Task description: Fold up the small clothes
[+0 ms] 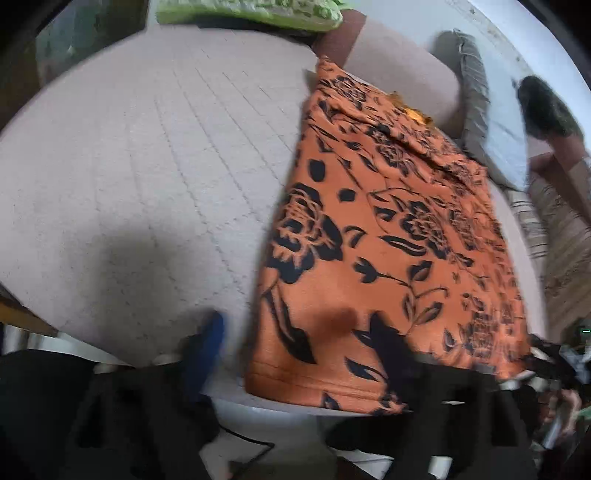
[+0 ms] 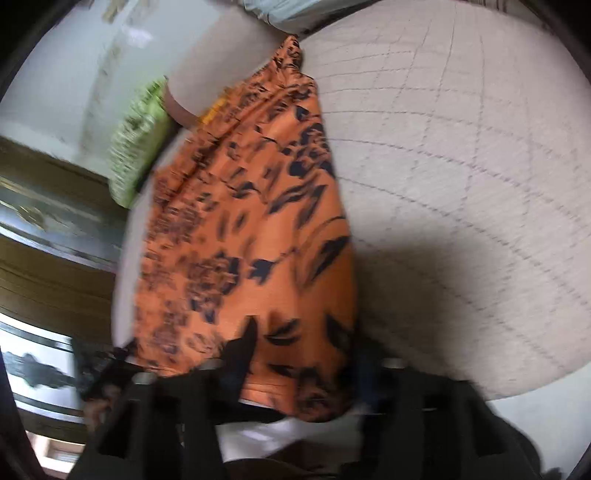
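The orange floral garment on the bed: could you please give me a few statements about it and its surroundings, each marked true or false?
1. The orange garment has a black floral print. True.
2. It lies on a quilted pale bed cover. True.
3. The pillow past the garment's far end is plain blue. False: it is green patterned.
4. The garment is crumpled into a ball. False: it lies spread flat.
5. The left gripper straddles the garment's near corner. True.
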The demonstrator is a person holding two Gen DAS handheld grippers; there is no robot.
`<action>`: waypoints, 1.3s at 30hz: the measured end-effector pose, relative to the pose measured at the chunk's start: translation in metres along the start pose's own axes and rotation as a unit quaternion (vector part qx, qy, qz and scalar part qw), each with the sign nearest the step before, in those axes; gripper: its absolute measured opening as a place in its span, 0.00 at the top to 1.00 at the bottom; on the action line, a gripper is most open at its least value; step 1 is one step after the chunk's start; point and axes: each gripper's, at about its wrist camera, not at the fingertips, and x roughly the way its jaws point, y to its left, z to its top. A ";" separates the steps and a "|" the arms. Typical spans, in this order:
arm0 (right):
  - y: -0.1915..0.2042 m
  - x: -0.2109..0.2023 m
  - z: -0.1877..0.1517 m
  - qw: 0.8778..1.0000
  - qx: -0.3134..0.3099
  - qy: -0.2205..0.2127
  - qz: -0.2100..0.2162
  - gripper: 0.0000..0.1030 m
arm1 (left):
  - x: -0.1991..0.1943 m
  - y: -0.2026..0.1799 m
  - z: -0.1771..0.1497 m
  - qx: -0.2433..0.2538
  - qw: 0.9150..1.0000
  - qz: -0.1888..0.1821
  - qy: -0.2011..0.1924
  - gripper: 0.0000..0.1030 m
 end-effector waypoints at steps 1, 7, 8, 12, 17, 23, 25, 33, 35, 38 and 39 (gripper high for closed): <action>0.000 -0.001 0.000 1.000 0.003 -0.002 0.004 0.40 | -0.002 0.000 -0.001 0.008 1.000 0.010 -0.011 0.24; 0.004 0.003 -0.001 1.000 -0.009 0.001 -0.012 0.63 | -0.001 0.018 0.004 -0.019 1.000 -0.005 0.018 0.95; 0.004 0.004 -0.001 1.000 -0.007 0.004 -0.013 0.72 | -0.002 0.017 0.004 -0.017 1.000 -0.005 0.021 0.96; 0.007 0.004 -0.002 1.000 -0.010 0.005 -0.008 0.82 | 0.000 0.009 0.005 -0.001 1.000 -0.002 0.024 0.95; 0.004 0.003 -0.003 1.000 -0.001 0.001 0.004 0.77 | 0.003 0.014 0.003 -0.006 0.999 -0.015 0.036 0.88; 0.007 0.009 -0.001 1.000 -0.008 0.010 0.012 0.80 | 0.000 0.008 0.008 0.001 0.999 -0.025 0.043 0.96; 0.010 0.008 -0.001 1.000 -0.010 0.010 0.028 0.85 | -0.005 0.012 0.012 -0.017 0.998 -0.051 0.040 0.96; 0.011 -0.020 0.016 0.982 0.043 -0.047 0.178 0.87 | -0.044 0.023 0.050 -0.070 0.985 -0.155 -0.008 0.96; 0.015 -0.028 0.028 0.974 0.050 -0.065 0.210 0.87 | -0.050 0.024 0.064 -0.072 0.983 -0.168 -0.020 0.96; 0.024 -0.031 0.045 0.970 0.046 -0.077 0.226 0.87 | -0.053 0.023 0.083 -0.078 0.980 -0.180 -0.029 0.96; 0.027 -0.030 0.052 0.968 0.045 -0.081 0.234 0.87 | -0.053 0.022 0.089 -0.079 0.980 -0.183 -0.028 0.96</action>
